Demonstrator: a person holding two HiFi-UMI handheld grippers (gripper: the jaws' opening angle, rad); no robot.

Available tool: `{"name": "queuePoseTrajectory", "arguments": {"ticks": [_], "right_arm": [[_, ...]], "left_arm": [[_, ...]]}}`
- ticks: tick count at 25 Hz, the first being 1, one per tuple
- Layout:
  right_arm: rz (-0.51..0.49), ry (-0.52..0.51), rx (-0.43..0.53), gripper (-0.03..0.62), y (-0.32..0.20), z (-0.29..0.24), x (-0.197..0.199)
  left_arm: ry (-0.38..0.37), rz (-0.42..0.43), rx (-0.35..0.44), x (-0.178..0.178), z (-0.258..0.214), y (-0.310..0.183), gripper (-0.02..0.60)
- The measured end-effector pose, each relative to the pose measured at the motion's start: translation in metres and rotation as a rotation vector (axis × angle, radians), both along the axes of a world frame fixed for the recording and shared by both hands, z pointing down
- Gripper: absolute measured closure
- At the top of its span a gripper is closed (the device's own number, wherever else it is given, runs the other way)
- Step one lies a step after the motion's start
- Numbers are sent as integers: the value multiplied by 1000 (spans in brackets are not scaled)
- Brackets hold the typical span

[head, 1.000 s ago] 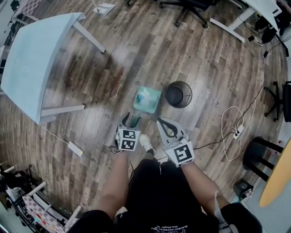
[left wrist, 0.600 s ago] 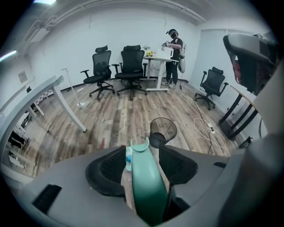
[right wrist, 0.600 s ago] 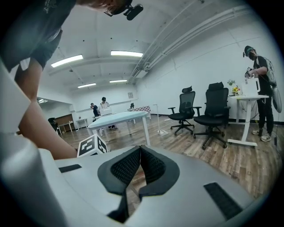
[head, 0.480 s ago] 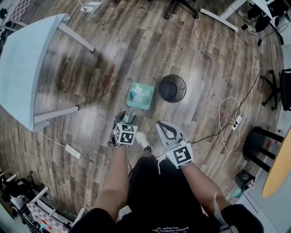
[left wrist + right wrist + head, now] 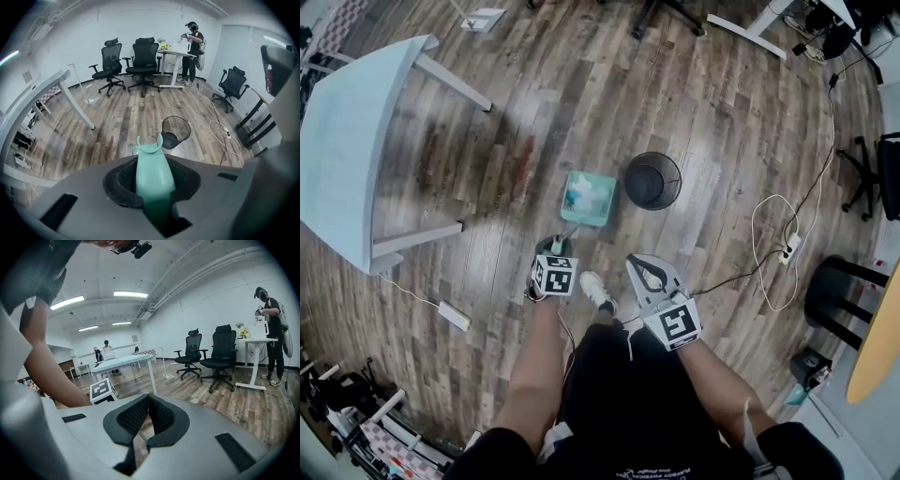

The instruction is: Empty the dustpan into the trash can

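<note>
The dustpan [image 5: 588, 198] lies flat on the floor [image 5: 722, 141], just left of the trash can [image 5: 652, 180] and apart from it. Pale debris sits in the pan. Its handle [image 5: 153, 171] points back toward the person. The left tongs [image 5: 558, 251] point steeply down; their jaws have just been closing and are clamped on the handle. The right tongs [image 5: 649, 272] hang near, to the right, jaws together with nothing between them.
</note>
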State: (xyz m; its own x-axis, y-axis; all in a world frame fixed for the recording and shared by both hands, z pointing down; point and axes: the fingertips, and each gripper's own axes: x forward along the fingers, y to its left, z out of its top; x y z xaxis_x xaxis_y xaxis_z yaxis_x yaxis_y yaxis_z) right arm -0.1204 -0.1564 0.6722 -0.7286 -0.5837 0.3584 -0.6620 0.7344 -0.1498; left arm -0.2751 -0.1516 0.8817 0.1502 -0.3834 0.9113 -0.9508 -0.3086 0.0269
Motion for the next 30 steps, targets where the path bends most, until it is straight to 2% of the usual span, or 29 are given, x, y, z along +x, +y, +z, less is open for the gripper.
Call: {"name": "queuePoseTrajectory", "arguments": {"ticks": [7,16,24,30], "right_arm": [[6,1,15,569,10,-5,12],[-10,21,34,569,32,-10,19],[-3,29,71,569,48,-25,25],[56,87,122,569,46,-50,25]], "left_arm": [[-29,5,23,2,-1,10,486],[-47,-28,63,3,-7,39,486],[-79,-35,139,-1,-51,73,486],[-55,-57,207,-26,-100,97,486]]}}
